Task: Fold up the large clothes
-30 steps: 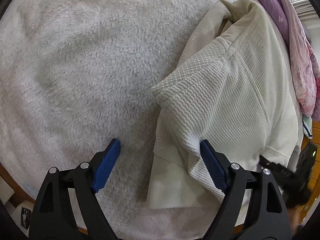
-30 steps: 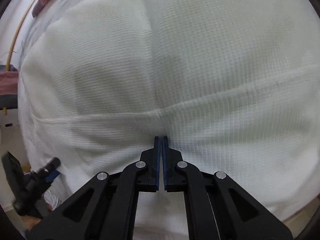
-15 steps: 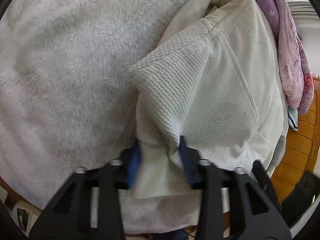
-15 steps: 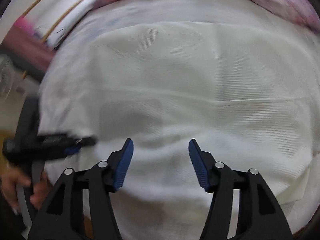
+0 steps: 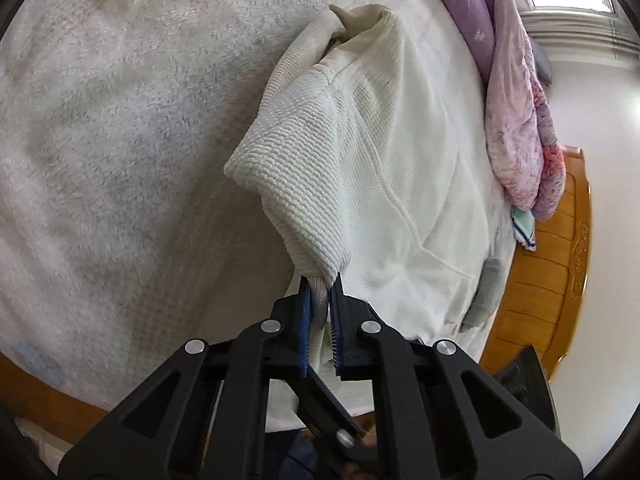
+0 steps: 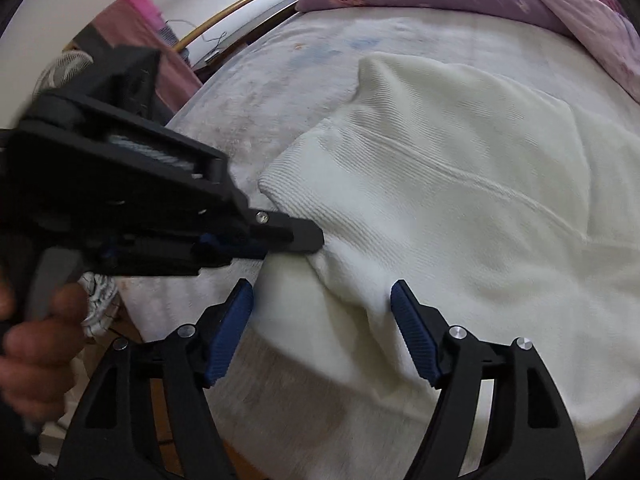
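A bed covered by a pale fleecy blanket is seen spread ahead of both claws, its wooden frame showing to the right of the left claw. A purple and pink quilt is bunched along the far edge, well apart from either claw. The cream waffle-knit garment is laid on the bed, ahead and to the right of the left claw and filling the space ahead of the right claw. One sleeve is raised off the blanket, its cuff hanging down to the left claw. The left claw is closed on that cuff, cloth being pinched between the blue pads. The right claw is held wide open just above the garment, nothing being gripped between its pads. In the right wrist view the left claw is seen ahead and to the left, held by a hand
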`<state>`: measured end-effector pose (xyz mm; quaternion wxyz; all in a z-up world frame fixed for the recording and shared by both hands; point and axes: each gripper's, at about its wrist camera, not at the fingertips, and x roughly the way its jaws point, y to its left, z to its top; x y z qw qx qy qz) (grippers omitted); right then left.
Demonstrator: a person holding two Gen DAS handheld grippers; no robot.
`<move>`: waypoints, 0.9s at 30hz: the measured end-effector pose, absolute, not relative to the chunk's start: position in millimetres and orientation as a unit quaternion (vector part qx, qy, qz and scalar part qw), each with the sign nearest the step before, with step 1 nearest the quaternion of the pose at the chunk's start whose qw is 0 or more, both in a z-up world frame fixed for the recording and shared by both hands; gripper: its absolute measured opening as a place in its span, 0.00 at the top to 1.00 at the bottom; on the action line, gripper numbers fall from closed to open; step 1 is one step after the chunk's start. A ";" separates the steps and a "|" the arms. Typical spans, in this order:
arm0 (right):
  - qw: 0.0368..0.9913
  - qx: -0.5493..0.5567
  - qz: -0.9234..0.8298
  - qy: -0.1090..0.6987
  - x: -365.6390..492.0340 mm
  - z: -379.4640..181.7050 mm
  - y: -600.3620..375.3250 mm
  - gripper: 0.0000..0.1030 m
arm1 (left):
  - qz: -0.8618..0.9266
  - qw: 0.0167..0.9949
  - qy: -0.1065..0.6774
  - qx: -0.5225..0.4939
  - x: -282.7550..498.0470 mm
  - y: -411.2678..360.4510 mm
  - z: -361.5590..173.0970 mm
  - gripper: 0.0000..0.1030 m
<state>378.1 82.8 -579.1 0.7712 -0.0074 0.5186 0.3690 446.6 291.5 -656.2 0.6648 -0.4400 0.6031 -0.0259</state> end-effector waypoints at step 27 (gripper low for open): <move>0.709 0.386 0.297 0.510 470.5 -555.7 -148.6 0.87 | -0.096 0.804 0.431 -0.398 453.6 169.1 -515.4 0.46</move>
